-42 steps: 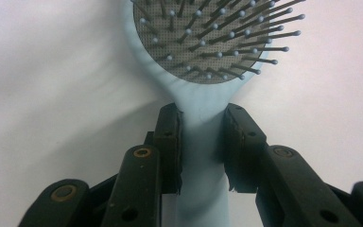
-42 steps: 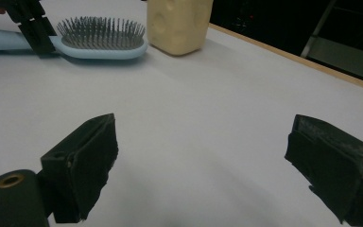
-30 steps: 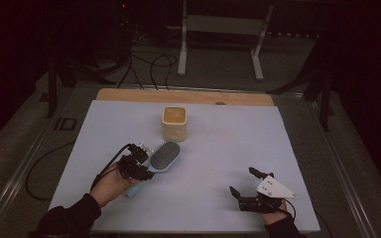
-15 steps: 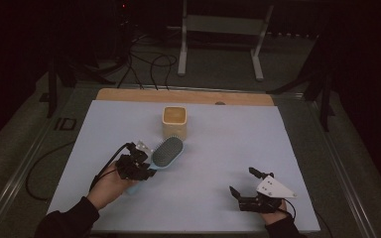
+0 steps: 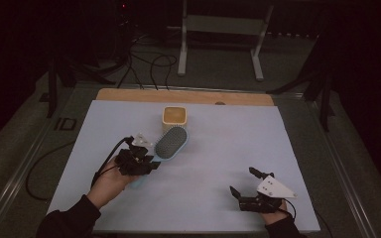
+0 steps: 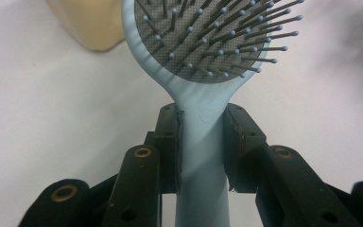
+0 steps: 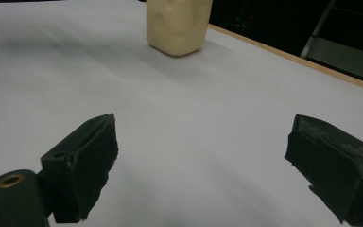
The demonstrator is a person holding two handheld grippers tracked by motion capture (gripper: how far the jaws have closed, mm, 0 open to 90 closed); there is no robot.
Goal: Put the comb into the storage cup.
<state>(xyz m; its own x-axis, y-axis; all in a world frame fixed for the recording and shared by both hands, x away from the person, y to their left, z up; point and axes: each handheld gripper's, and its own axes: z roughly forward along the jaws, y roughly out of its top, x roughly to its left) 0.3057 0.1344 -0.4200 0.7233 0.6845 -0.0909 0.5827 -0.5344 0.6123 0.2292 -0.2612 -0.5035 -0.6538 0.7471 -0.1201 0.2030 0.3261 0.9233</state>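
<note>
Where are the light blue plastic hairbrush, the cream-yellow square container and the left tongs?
Light blue plastic hairbrush (image 6: 203,101): left gripper view, neck below the bristles.
Cream-yellow square container (image 5: 174,116): high view, top rim.
Left tongs (image 6: 201,142): left gripper view, midway between the pads clamping the handle.

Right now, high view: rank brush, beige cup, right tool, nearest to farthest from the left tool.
1. Brush: held in the left tool, head pointing up-right.
2. Beige cup: just beyond the brush head, toward the far edge.
3. Right tool: across the table, near its front right.

Hairbrush (image 5: 171,142) lies just before the box (image 5: 174,117).
</note>
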